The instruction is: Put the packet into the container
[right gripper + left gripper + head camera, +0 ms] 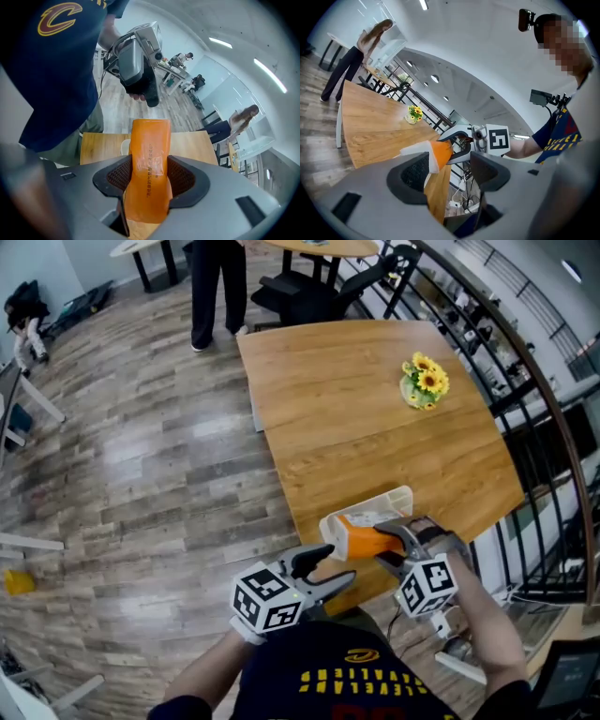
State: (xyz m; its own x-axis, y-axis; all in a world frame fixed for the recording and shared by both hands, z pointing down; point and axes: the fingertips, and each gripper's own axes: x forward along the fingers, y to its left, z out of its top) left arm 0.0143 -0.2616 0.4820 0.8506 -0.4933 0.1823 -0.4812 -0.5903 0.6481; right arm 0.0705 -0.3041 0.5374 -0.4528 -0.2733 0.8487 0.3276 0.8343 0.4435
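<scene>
Packet print: the orange packet (pixel 150 164) carries one line of small dark characters along a glossy strip, too fine to read
Shirt marks: the wearer's dark shirt (pixel 56 61) bears a large yellow-and-red "C" emblem; in the head view it has a row of yellow letters, upside down and not fully legible
Right tongs (pixel 150 176): closed on the packet at mid-length, one pad on each side, with its upper end standing clear above them
Left tongs (pixel 447 173): parted, nothing between them, held just left of the packet
Packet position: off the surface, at the near end of the white container (pixel 389 500); cannot tell whether it has passed the rim
Container position: on the near edge of the surface (pixel 356 399)
Surface: light wood with an angular outline; yellow flowers (pixel 425 381) stand near its far right side
Room: grey-brown plank floor (pixel 141 456); a person (pixel 214 287) stands beyond the surface; black chairs (pixel 319 287) behind; a dark railing (pixel 525 362) runs along the right
</scene>
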